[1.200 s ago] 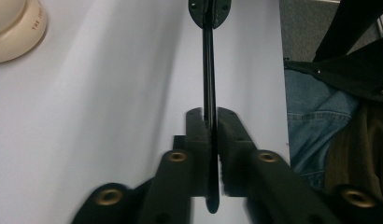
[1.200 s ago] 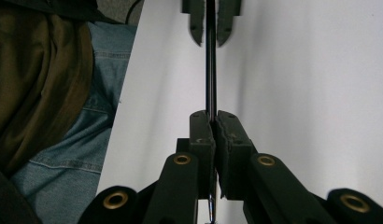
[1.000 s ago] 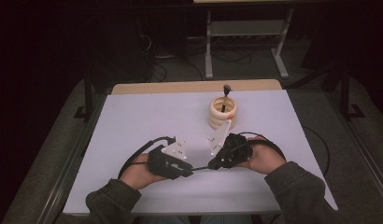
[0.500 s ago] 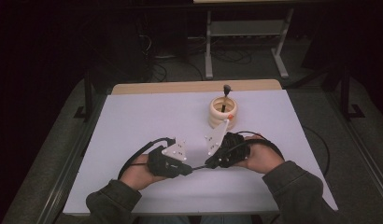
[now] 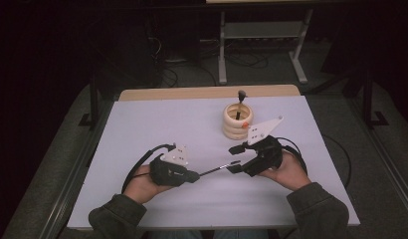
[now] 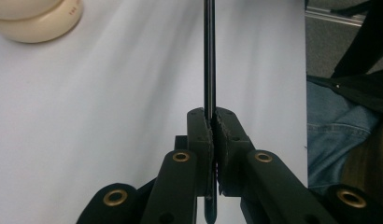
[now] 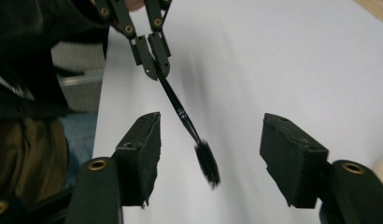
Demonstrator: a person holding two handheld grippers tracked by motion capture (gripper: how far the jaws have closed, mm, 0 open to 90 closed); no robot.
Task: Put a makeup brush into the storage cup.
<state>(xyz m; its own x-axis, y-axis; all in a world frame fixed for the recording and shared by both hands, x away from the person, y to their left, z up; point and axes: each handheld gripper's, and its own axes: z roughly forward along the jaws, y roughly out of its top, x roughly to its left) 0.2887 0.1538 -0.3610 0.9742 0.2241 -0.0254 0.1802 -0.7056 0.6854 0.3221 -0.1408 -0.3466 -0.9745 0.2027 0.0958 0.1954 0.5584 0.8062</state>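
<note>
My left gripper (image 5: 196,175) is shut on the thin handle of a black brush (image 5: 217,170), which points right, low over the white table (image 5: 157,124). In the left gripper view the handle (image 6: 209,70) runs straight up from the closed pads (image 6: 201,135) of my left gripper (image 6: 213,121). My right gripper (image 5: 233,158) faces it; its jaws have just been opening. In the right gripper view the bristly brush head (image 7: 207,163) lies between the spread jaws of my right gripper (image 7: 211,122), touching neither pad. Farther off, the left gripper (image 7: 152,51) holds the handle.
A stack of cream rings (image 5: 237,122) stands behind the right gripper, with another dark brush (image 5: 240,98) upright in it. One ring (image 6: 35,18) shows in the left gripper view. The table's near edge and the person's legs (image 6: 339,135) are close by.
The right gripper's jaws have opened off the brush head, and that hand has drawn back to the right. The left gripper still holds the handle in place.
</note>
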